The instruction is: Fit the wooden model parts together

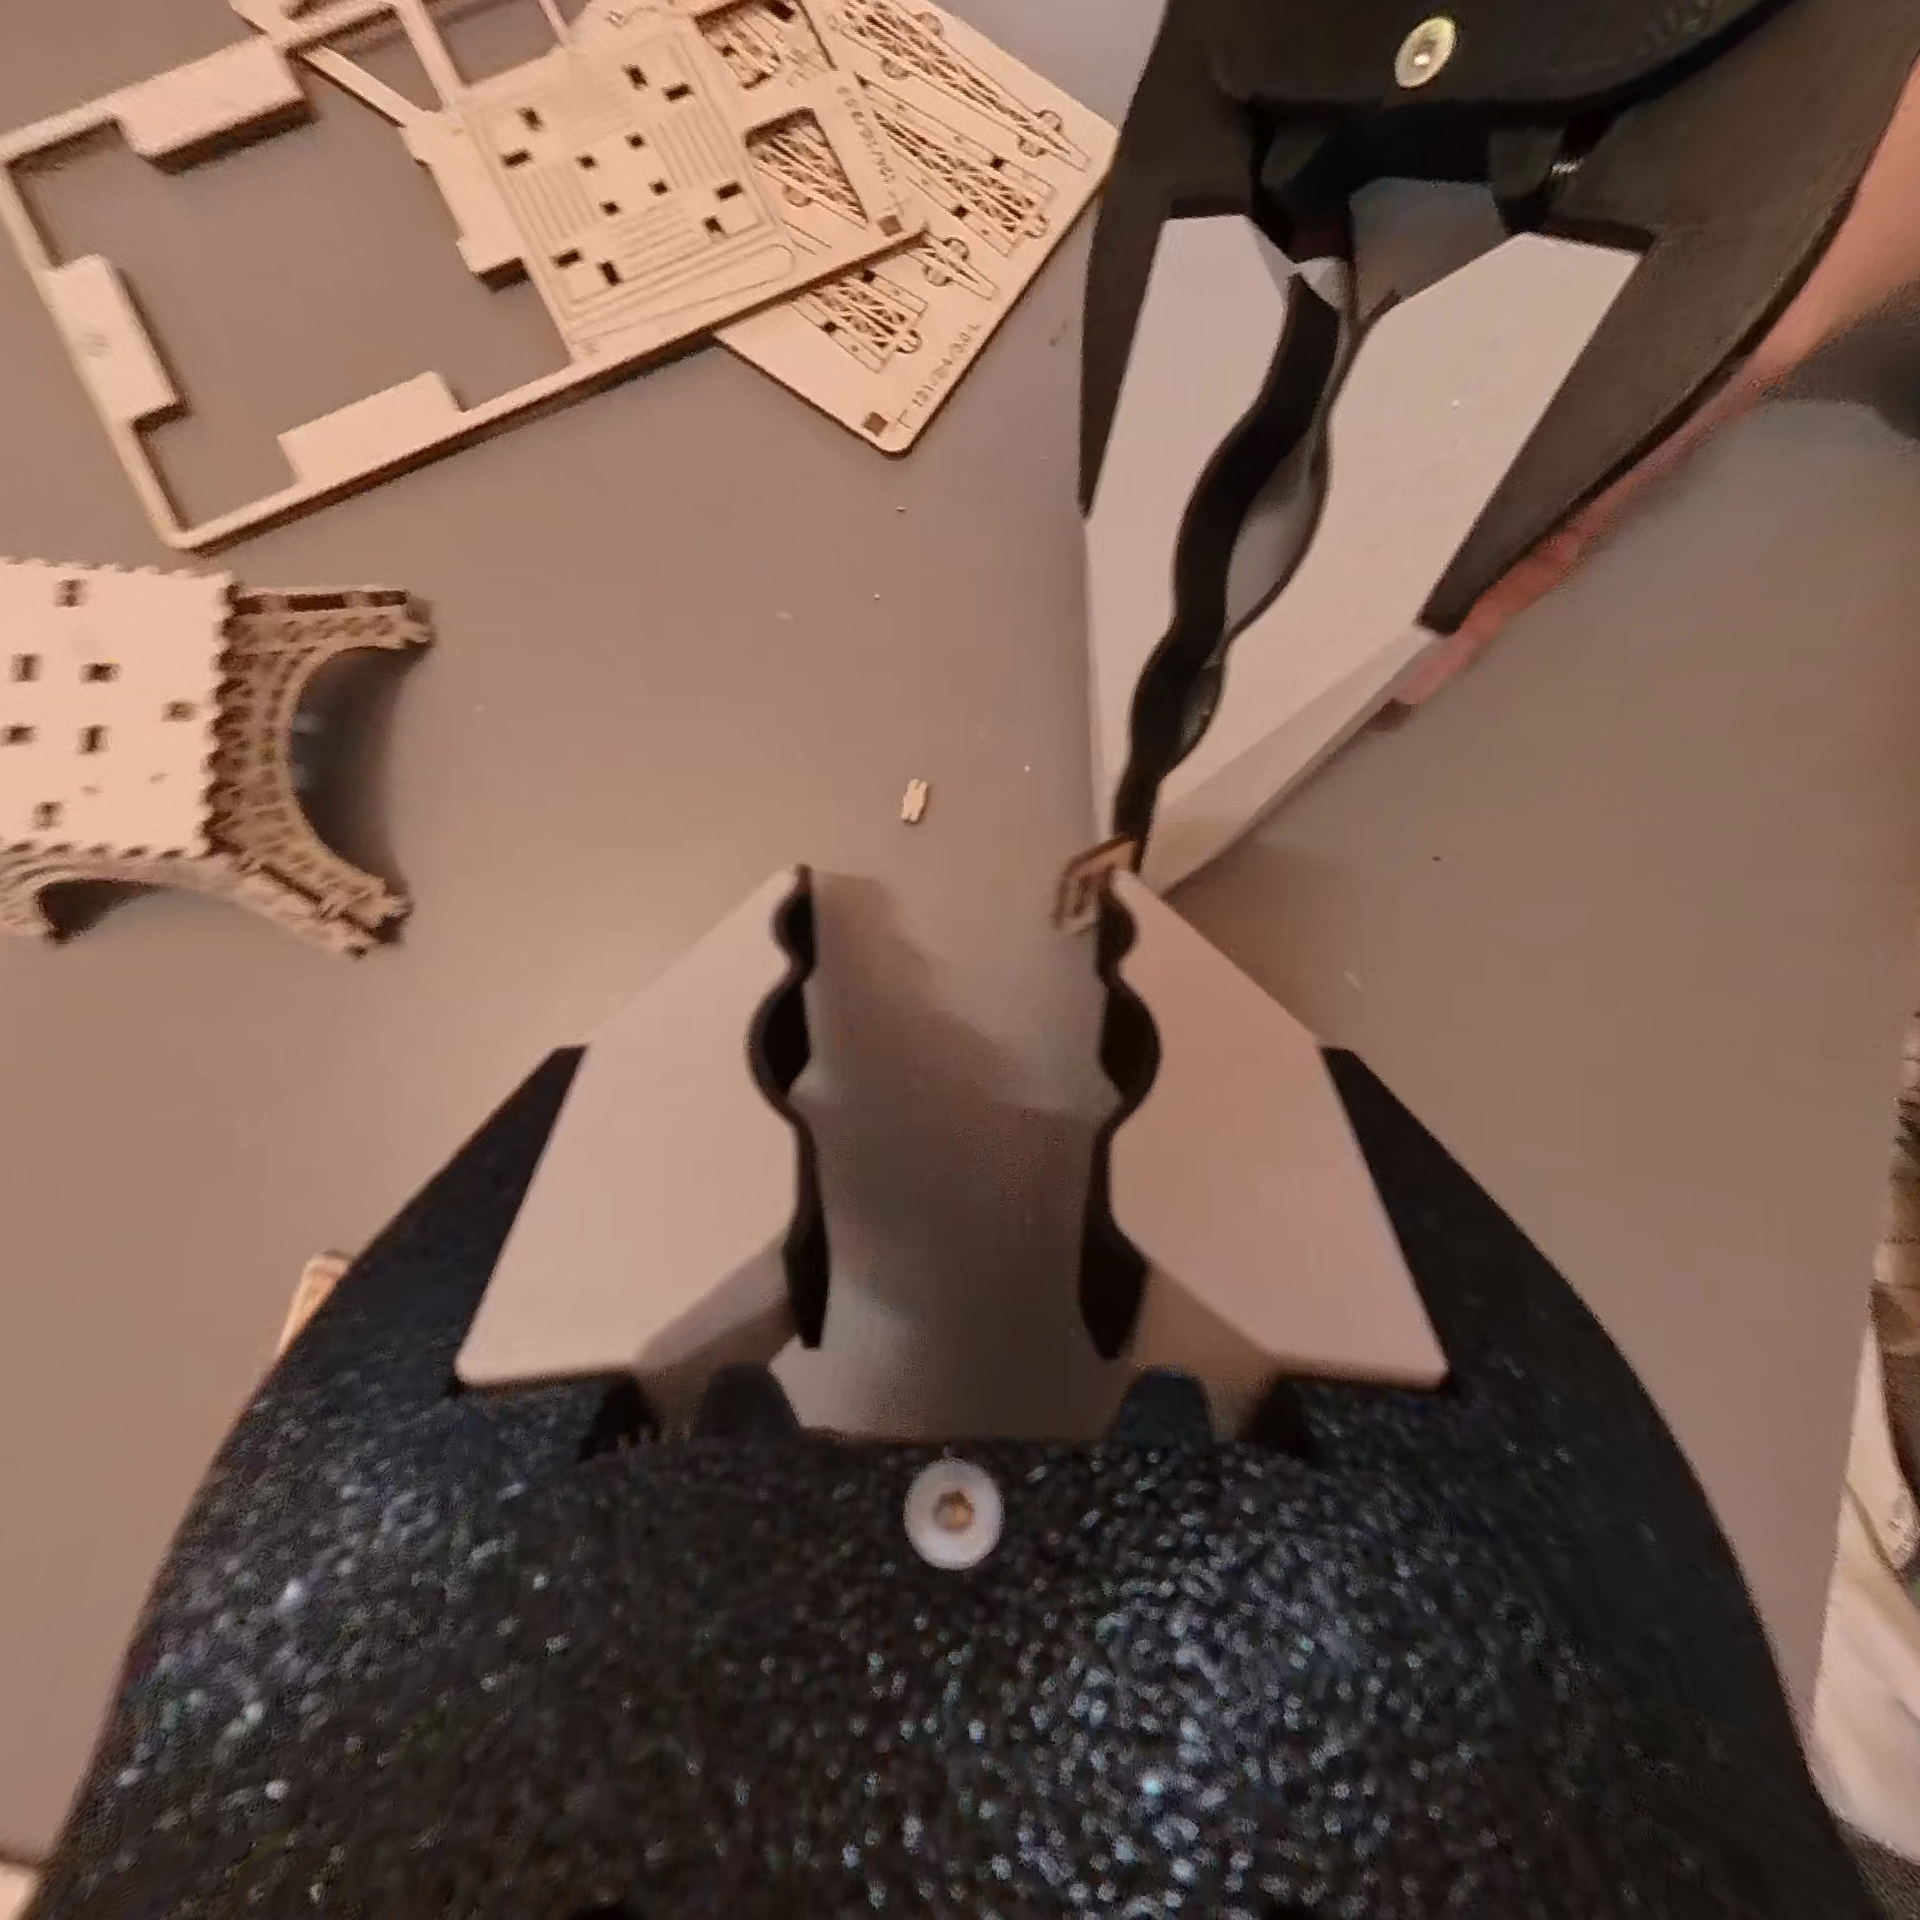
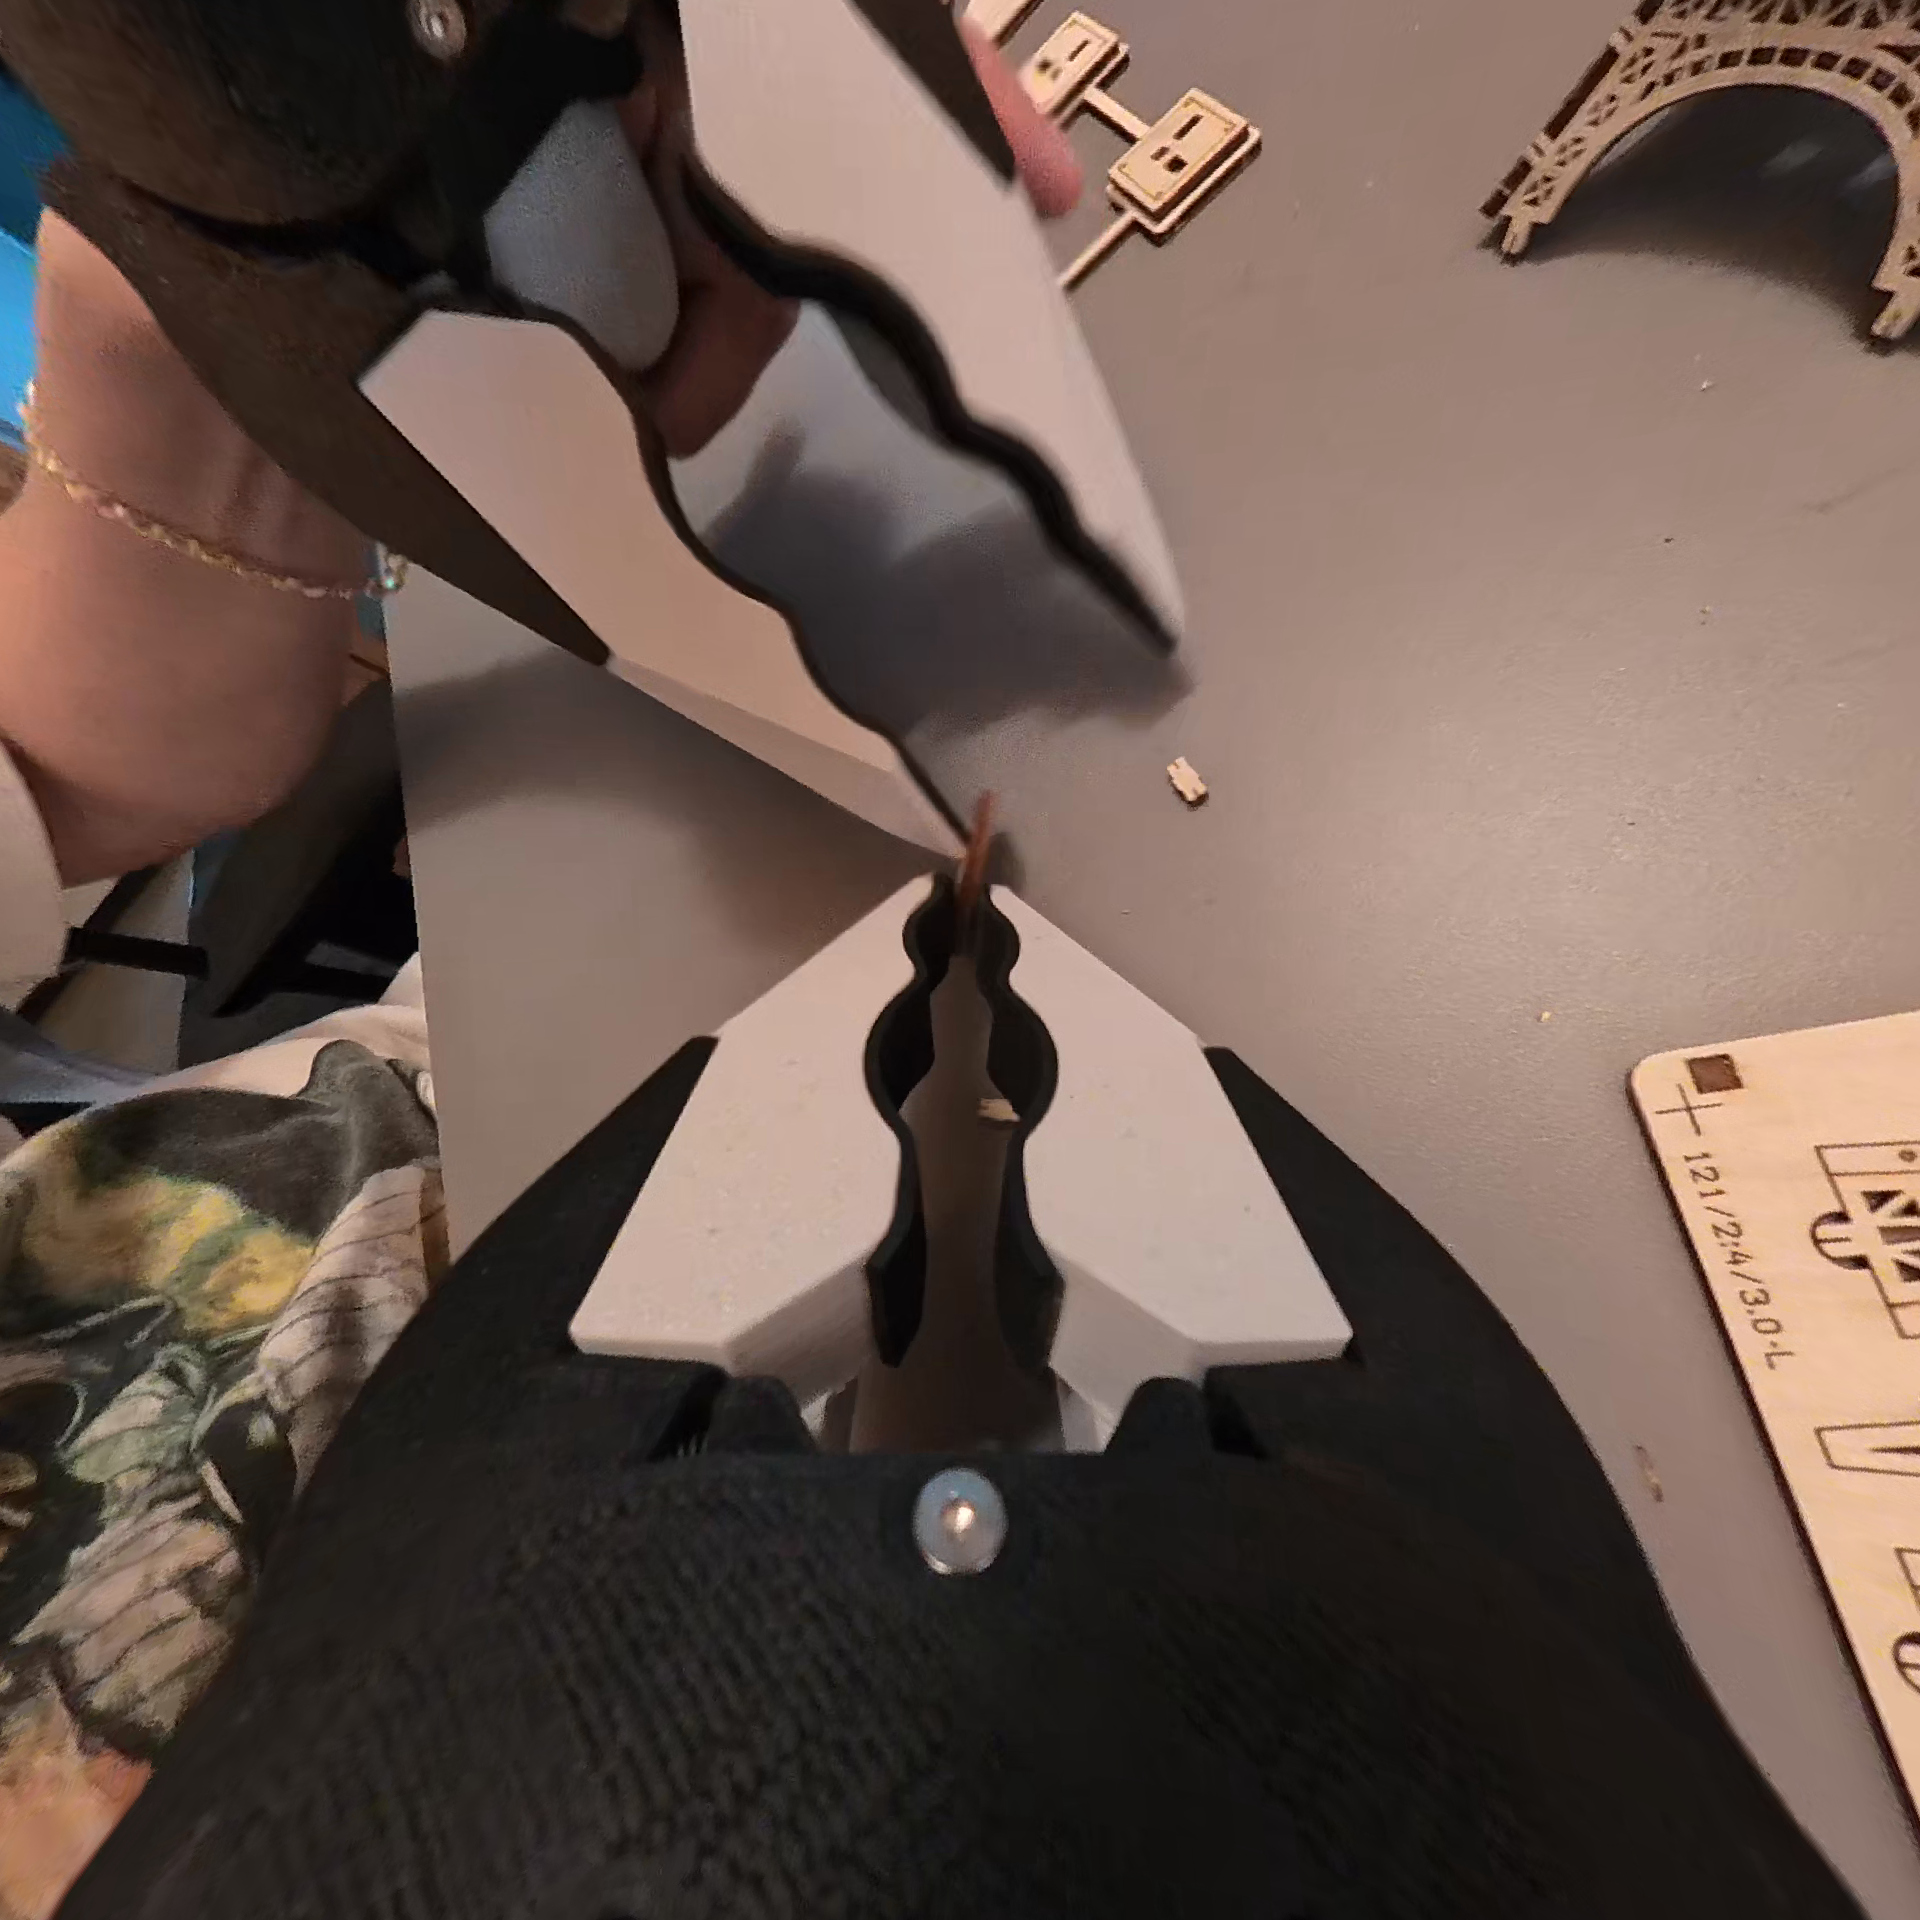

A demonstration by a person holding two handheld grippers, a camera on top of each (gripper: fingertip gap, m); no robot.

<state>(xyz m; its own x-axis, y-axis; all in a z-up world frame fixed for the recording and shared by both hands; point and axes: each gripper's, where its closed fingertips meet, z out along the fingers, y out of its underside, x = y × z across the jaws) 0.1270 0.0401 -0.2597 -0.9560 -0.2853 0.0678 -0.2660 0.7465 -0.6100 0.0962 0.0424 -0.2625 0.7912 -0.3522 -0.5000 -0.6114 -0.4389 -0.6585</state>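
My right gripper (image 2: 966,883) is shut on a small thin wooden part (image 2: 979,831), held edge-on just above the grey table. In the left wrist view the right gripper (image 1: 1130,844) comes down from the top right with the part (image 1: 1086,891) at its tips. My left gripper (image 1: 956,894) is open and empty, and its right fingertip (image 1: 1120,904) is right beside the held part. It shows in the right wrist view (image 2: 1060,732) from the upper left. The assembled arched tower base (image 1: 208,758) stands to the left, and it also shows in the right wrist view (image 2: 1714,135).
A tiny loose wooden piece (image 1: 914,802) lies on the table near both grippers. Cut-out wooden sheets (image 1: 727,208) and an emptied frame (image 1: 83,343) lie at the back left. Another sheet (image 2: 1808,1299) is at the right. The table edge (image 2: 405,831) and a person's arm (image 2: 187,540) are on the left.
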